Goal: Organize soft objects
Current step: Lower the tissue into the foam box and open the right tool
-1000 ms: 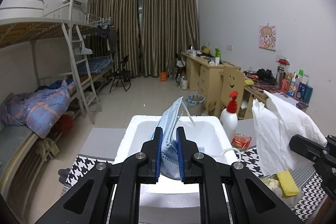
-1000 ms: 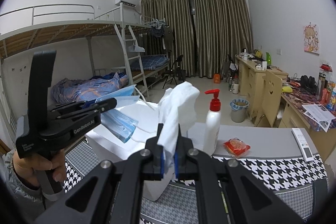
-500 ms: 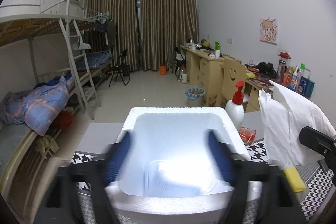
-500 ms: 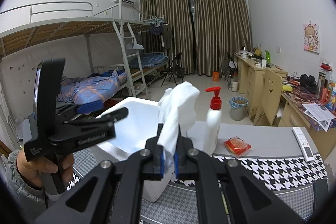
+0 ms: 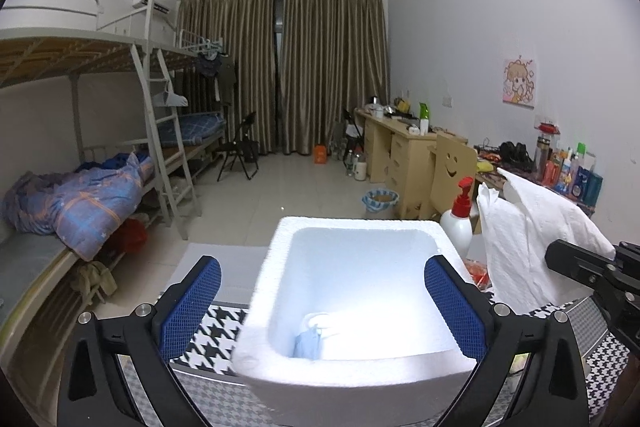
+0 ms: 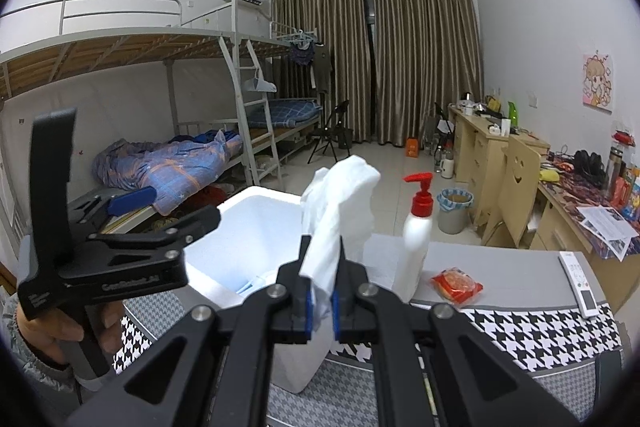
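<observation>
The left tongs (image 5: 322, 301), jaws just opened wide, hang over the foam box (image 5: 360, 227); the blue mask (image 5: 307, 343) lies inside below them. The right tongs (image 6: 320, 301) pinch a white tissue (image 6: 336, 203).

Raised lettering on the side of the left gripper (image 6: 156, 205) is too blurred to read; no other text is legible.

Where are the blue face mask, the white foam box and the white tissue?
blue face mask (image 5: 307, 343): left wrist view, its folded blue body at the box bottom.
white foam box (image 5: 352, 222): left wrist view, its far rim.
white tissue (image 6: 340, 199): right wrist view, its upper bunched part above the fingers.
</observation>
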Available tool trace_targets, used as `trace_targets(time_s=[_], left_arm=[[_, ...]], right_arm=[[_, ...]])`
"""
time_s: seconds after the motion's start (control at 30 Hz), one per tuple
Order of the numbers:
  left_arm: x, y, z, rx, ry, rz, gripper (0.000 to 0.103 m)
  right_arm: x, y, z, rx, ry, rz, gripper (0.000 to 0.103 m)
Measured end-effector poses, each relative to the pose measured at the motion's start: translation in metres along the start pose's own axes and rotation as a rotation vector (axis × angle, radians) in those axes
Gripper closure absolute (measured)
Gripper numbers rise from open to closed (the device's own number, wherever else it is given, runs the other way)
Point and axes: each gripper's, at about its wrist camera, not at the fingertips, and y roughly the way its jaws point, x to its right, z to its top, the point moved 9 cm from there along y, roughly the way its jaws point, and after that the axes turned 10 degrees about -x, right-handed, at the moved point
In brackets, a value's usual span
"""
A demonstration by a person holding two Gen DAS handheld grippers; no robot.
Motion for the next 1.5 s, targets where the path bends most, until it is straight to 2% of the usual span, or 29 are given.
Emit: trace_targets(time_s=[0.37,1.0,1.1,1.5], left_arm=[[-0.015,-0.021,-0.003,0.043,-0.018,0.031,0.001],[-0.039,-0.033,-0.029,0.014,-0.037,0.061,0.001],[-0.045,-0.035,-0.03,0.019,-0.052,0.069,0.001],[-0.057,-0.035,-0.038,0.007,-0.076,0.09,0.001]], right_arm=[[-0.016,0.013,0.006,-0.005,-0.02,0.032,0.093],[-0.049,0.036,0.012,-0.03,-0.037,0.082,0.093],[-0.053,0.041,0.01,-0.05,-0.035,0.105,0.093],[-0.061,0.064,0.008,-0.11,-0.051,0.097,0.092]])
